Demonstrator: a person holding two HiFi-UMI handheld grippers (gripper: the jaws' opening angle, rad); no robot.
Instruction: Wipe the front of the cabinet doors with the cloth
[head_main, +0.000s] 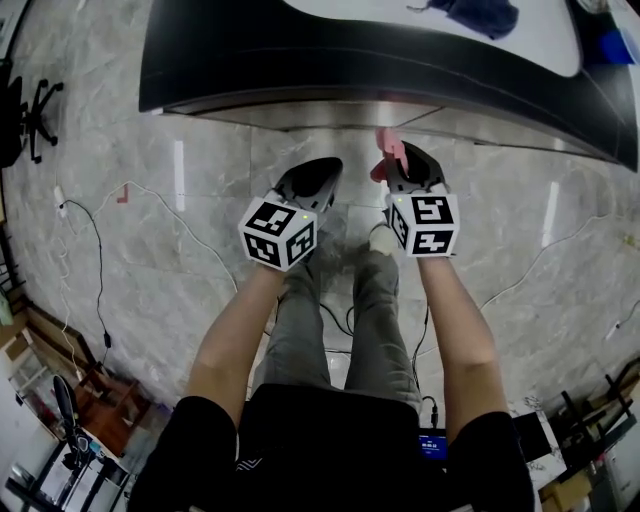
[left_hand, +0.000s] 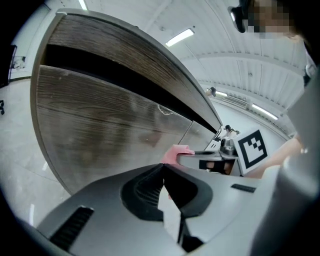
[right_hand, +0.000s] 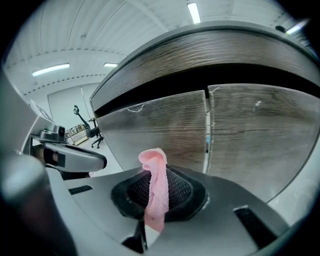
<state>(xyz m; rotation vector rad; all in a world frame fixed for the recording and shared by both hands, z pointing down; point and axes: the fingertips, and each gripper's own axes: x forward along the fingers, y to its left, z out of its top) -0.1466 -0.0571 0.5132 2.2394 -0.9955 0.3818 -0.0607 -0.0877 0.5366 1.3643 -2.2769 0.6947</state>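
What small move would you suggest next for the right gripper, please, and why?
Probably ease the right gripper forward until the pink knitted cloth meets the grey wood-grain cabinet door. The cloth is pinched in its fingers with its free end standing up, and appears short of the door front; the left gripper is shut and empty.

Reading no words, brands or numbers anywhere; showing only black square markers on the white cubes (head_main: 278, 232) of left tool (head_main: 322, 168) and right tool (head_main: 402, 158).
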